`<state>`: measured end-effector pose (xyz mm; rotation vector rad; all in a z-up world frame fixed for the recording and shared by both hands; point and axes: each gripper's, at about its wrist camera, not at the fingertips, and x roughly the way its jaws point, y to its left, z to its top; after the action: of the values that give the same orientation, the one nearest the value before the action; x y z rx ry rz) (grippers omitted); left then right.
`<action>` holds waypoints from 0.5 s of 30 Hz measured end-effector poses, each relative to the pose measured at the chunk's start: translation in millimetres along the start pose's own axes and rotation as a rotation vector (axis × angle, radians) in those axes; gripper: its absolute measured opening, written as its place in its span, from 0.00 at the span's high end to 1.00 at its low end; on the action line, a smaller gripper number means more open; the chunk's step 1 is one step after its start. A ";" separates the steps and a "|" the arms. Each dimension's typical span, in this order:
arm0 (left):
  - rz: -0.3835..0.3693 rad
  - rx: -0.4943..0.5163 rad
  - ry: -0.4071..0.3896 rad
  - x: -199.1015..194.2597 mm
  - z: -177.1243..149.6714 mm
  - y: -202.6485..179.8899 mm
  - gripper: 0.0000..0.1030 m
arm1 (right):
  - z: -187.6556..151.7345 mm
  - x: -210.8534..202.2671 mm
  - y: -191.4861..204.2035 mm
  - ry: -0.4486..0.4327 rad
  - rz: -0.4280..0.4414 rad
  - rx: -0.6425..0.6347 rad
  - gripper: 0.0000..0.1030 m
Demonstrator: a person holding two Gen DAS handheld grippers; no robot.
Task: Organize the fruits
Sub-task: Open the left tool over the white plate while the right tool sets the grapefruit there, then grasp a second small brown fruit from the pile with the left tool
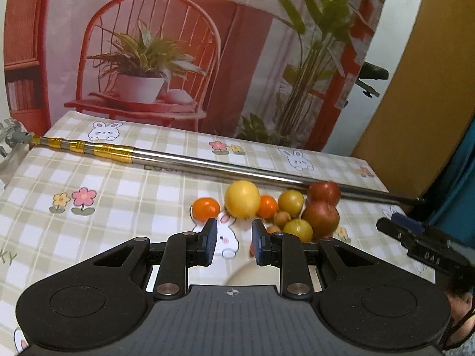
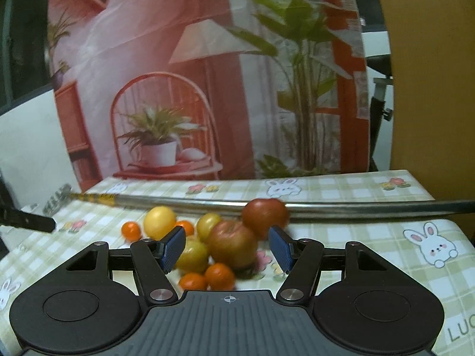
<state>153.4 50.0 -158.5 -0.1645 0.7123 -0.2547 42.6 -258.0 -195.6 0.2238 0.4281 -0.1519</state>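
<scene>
1. The left claw (image 1: pixel 234 241) hangs above the tabletop (image 1: pixel 124 190) with nothing between its blue pads (image 1: pixel 211 241); they stand as near together as this claw seems to bring them, so I take it as closed and empty. It points down at a slant toward the near side of the fruit pile.

2. The right claw (image 2: pixel 228 247) is about half open, and its pads sit either side of a red apple (image 2: pixel 233 246) as its own camera sees it. They do not press on it; whether they are level with the apple or above it I cannot tell, as the picture is blurred.

3. The fruit lies in one loose heap toward the right part of the tabletop, just in front of a long metal pole (image 1: pixel 225 167) that runs across from the left edge to the right one. The pole seems to act as a backstop.

4. In the heap: a large yellow lemon-like fruit (image 1: pixel 242 199), small bright oranges (image 1: pixel 205 208), yellow-green plums (image 1: pixel 291 203), two dull red apples touching each other, and a small brown fruit (image 1: pixel 282 218) I cannot name. Most of them touch a neighbour.

5. My guess is that the heap is unsorted and the apple is the next pick.
</scene>
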 end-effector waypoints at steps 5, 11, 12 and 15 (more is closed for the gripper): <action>-0.063 -0.001 0.096 37.3 10.8 -8.5 0.74 | 6.6 14.3 -10.5 0.013 -0.015 0.014 0.43; -0.129 0.188 0.212 102.9 10.5 -41.7 0.74 | 2.9 28.6 -14.7 0.047 -0.013 0.021 0.43; -0.134 0.232 0.228 112.3 8.8 -47.2 0.74 | 1.8 29.0 -15.8 0.050 -0.012 0.026 0.43; -0.126 0.367 0.274 135.7 0.9 -60.1 0.74 | -1.4 30.4 -21.0 0.056 -0.007 0.052 0.43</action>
<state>242.3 -46.2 -228.3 0.1790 0.9147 -0.5302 65.3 -280.8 -213.7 0.2778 0.4813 -0.1640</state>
